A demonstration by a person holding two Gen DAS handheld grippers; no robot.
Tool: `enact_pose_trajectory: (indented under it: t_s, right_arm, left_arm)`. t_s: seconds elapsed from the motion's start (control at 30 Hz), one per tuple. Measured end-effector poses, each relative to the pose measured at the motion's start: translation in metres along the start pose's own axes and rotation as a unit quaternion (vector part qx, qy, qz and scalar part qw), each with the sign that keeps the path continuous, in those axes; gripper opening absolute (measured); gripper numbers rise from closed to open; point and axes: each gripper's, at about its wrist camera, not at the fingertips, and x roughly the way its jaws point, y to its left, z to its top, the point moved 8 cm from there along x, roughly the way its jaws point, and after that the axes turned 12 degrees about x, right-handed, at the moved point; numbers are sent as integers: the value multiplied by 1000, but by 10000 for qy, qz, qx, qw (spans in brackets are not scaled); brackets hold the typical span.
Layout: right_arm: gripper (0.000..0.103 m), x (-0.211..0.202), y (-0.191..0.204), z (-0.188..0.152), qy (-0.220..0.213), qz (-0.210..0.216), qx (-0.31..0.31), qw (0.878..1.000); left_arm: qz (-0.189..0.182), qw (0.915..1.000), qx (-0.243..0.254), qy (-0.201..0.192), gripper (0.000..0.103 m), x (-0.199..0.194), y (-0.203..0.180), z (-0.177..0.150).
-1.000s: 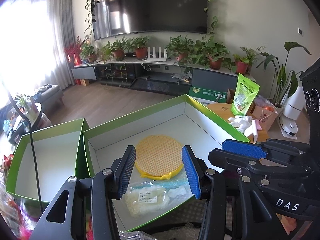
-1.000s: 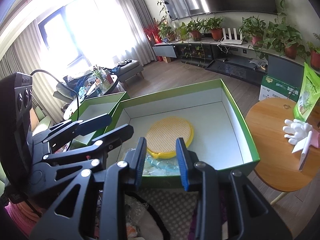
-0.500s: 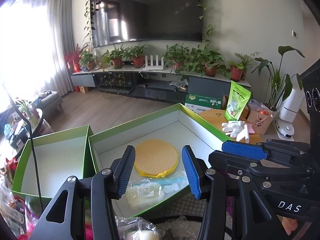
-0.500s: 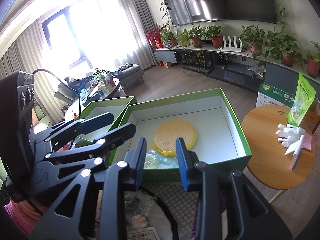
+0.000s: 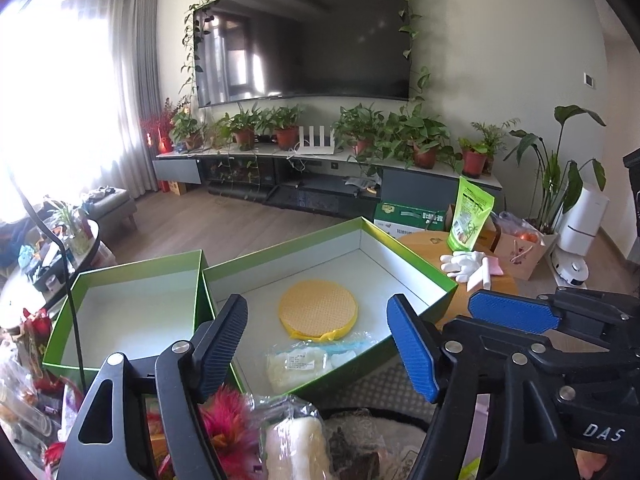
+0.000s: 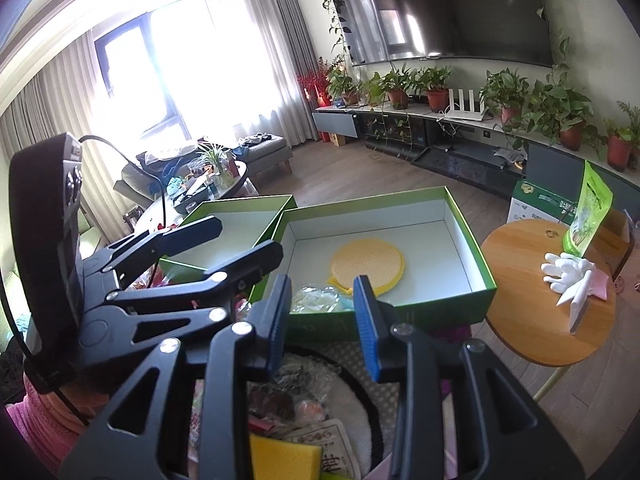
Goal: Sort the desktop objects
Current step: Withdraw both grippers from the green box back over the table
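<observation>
A green box with a white inside (image 5: 408, 256) holds a round yellow pad (image 5: 318, 312) and a clear bag of white stuff (image 5: 304, 364). An empty second green box (image 5: 136, 264) stands to its left. My left gripper (image 5: 318, 346) hovers above the near edge of the box, its jaws opening wide with nothing between them. My right gripper (image 6: 323, 320) is just to its right, its jaws opening slightly to a narrow gap that holds nothing. Below both lies a pile of loose things: a red flower (image 5: 224, 420), a wrapped white roll (image 5: 292, 444) and a yellow sponge (image 6: 284, 456).
A round wooden table (image 6: 520, 280) to the right carries a white glove (image 6: 568, 272) and a green pouch (image 6: 588, 212). A cluttered coffee table (image 6: 208, 184) is at the far left. Potted plants line the TV bench at the back.
Both grippers have drawn back and up from the box, so the pile below has come into view. The left jaws have spread much wider; the right jaws only a little.
</observation>
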Motion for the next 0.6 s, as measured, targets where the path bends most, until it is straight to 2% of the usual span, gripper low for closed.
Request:
enact_pose_trajectory:
  t_s: [0.07,0.33,0.47,0.6]
  right_arm:
    - [37,-6,3,-4,-37,-23,-34,10000]
    - [38,-23,17,-22,-68,-71,-120,9999]
    - [38,-30,23,-30,-78,-72,-135,9999]
    - [45,-40,29,-41,-137,-58,-129,9998]
  left_arm:
    - [-32,10000,-16,-25,79,-6,0,-3]
    - [52,9999,49,-126,81,-32,0,-15]
    - [87,9998,22,-170,88,-45,4,-22]
    - [38,9998,-18,-218,94,-57,6,-32]
